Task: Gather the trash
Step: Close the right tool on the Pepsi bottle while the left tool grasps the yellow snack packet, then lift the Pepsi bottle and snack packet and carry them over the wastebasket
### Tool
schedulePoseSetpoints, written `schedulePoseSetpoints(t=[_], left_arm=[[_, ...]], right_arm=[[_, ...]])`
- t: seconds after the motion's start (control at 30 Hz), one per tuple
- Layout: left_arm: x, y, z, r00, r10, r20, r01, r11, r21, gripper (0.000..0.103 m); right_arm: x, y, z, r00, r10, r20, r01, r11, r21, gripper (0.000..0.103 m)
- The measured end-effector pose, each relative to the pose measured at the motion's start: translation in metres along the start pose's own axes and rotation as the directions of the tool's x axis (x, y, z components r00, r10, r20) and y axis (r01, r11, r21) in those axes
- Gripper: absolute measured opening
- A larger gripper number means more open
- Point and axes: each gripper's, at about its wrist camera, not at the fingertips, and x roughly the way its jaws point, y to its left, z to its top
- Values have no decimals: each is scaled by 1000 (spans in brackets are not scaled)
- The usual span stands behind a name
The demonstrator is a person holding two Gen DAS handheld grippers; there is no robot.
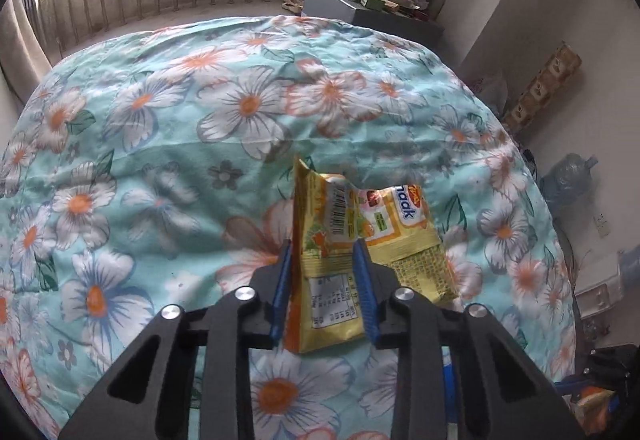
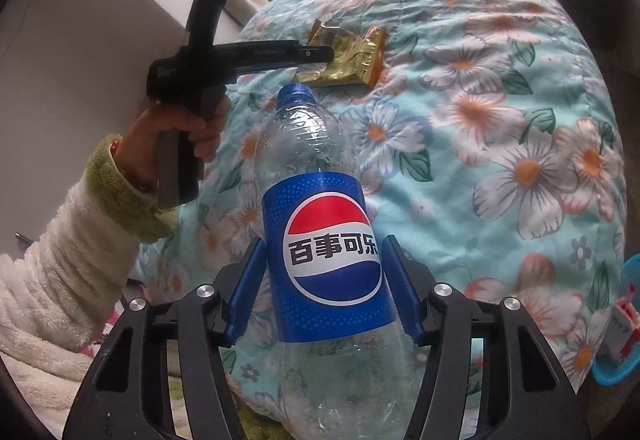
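My left gripper [image 1: 323,252] is shut on a yellow snack wrapper [image 1: 340,240], which stands folded between its blue pads above the floral bedspread [image 1: 160,143]. The right wrist view shows the same wrapper [image 2: 348,55] at the tip of the left gripper [image 2: 320,53], held by a hand in a white fleece sleeve. My right gripper [image 2: 324,252] is shut on an empty clear Pepsi bottle [image 2: 328,260] with a blue label and blue cap, its pads pressing both sides of the label.
The bedspread also fills the right wrist view [image 2: 500,119]. A cluttered grey cabinet [image 1: 360,11] stands beyond the bed by the barred window. Large water jugs [image 1: 568,175] stand on the floor at the right. A blue bin rim [image 2: 624,360] shows at the right edge.
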Motion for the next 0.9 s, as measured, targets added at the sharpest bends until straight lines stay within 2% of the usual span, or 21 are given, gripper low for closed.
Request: schedulePoseSetpoints(t=[0.13, 0.27, 0.37, 0.47, 0.53, 0.63, 0.73, 0.8, 0.9], left_arm=[[-10, -2, -4, 1000, -22, 22, 22, 1000, -4, 14], [-39, -14, -14, 996, 10, 87, -15, 998, 58, 12], [-70, -32, -25, 986, 50, 159, -74, 985, 153, 12], [-98, -57, -43, 978, 68, 196, -121, 955, 272, 12], [-108, -73, -58, 979, 69, 190, -133, 930, 344, 12], [-110, -100, -85, 988, 59, 143, -117, 891, 439, 12], [-101, -120, -107, 991, 56, 119, -107, 867, 487, 14], [-92, -130, -118, 991, 58, 116, -108, 863, 493, 15], [-81, -132, -122, 995, 42, 88, -77, 893, 443, 15]], right_arm=[[-5, -7, -11, 999, -27, 48, 23, 997, 74, 55], [-15, -22, -30, 995, -28, 91, 11, 982, 187, 55], [-24, -30, -42, 992, -26, 125, -7, 967, 254, 55], [-24, -36, -45, 988, -19, 153, -29, 952, 304, 55], [-28, -36, -48, 986, -19, 164, -35, 947, 318, 55], [-26, -36, -47, 984, -35, 175, -24, 946, 323, 55], [-32, -33, -53, 981, -56, 184, -8, 944, 329, 55], [-39, -33, -57, 977, -87, 194, 17, 942, 335, 55], [-45, -34, -61, 973, -126, 194, 54, 940, 338, 55]])
